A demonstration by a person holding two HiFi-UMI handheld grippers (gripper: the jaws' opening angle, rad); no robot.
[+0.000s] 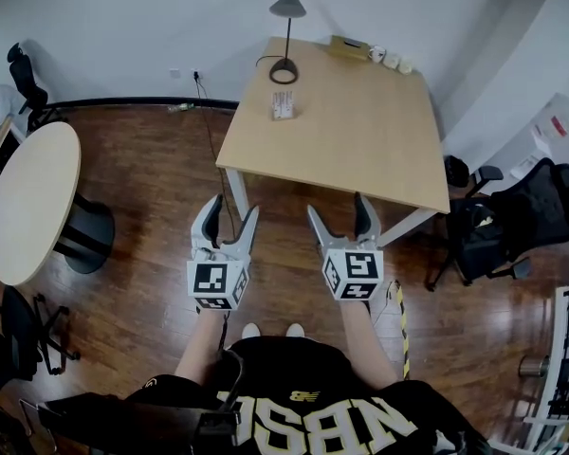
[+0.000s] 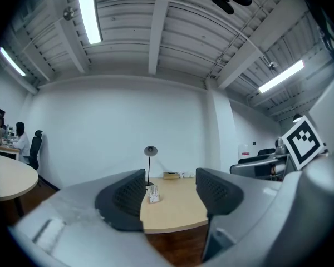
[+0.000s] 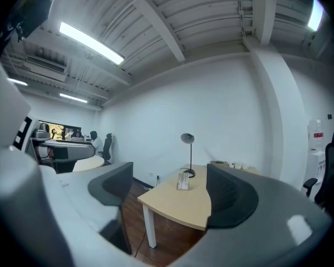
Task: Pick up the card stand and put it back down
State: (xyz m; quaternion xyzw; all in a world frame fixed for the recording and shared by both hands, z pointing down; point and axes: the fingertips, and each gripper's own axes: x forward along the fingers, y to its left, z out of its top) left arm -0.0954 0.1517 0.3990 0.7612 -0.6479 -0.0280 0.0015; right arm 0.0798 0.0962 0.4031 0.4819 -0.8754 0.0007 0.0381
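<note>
The card stand (image 1: pixel 283 106) is a small clear holder with a white card, upright on the wooden table (image 1: pixel 360 140) near the lamp. It also shows as the card stand (image 2: pixel 152 194) in the left gripper view and the card stand (image 3: pixel 183 181) in the right gripper view, far ahead between the jaws. My left gripper (image 1: pixel 226 218) and right gripper (image 1: pixel 342 214) are held level over the floor, short of the table's near edge. Both stand open with nothing between their jaws.
A black desk lamp (image 1: pixel 286 36) stands behind the card stand, with a box and white cups (image 1: pixel 391 61) at the table's far edge. A round table (image 1: pixel 30 202) is at the left. Black office chairs (image 1: pixel 512 221) stand at the right. A cable (image 1: pixel 209 131) runs over the wooden floor.
</note>
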